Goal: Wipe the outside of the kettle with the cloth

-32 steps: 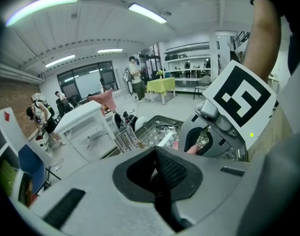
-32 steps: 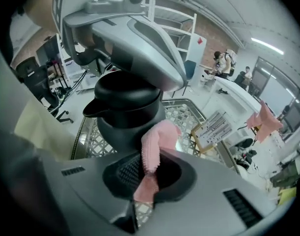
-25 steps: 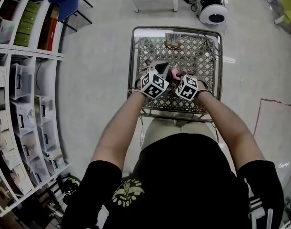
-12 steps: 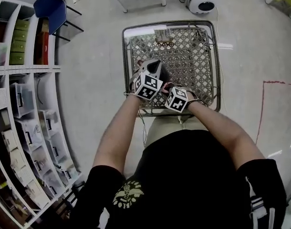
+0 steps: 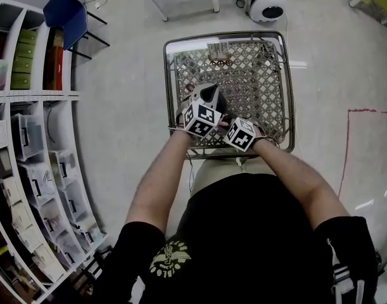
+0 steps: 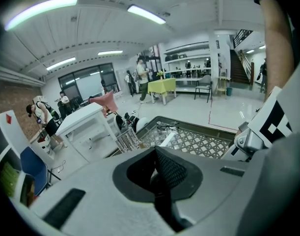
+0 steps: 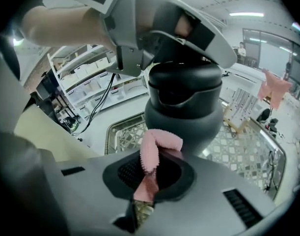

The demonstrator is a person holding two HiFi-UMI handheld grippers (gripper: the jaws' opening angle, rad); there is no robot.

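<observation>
A dark grey kettle [image 7: 189,102] with a lid hangs over the lattice table [image 5: 260,75]. In the head view the kettle [image 5: 211,95] shows just past the left marker cube. My left gripper [image 6: 157,168] reaches onto the kettle's top from above, and its jaws look shut on the handle, which they hide. In the right gripper view the left gripper [image 7: 189,28] sits over the lid. My right gripper [image 7: 147,181] is shut on a pink cloth [image 7: 157,146]. The cloth's folded end lies against the kettle's lower side. In the head view the right gripper [image 5: 226,120] is near and right of the kettle.
A small ribbed rack [image 5: 218,48] stands at the table's far edge. Shelves with bins [image 5: 28,138] line the left. A blue chair [image 5: 66,14] and a round white device [image 5: 266,5] stand on the floor beyond. People move about far off in the room.
My right gripper has slid with the cloth from the kettle's right side round toward its near side and has rolled. The left gripper and kettle have stayed put.
</observation>
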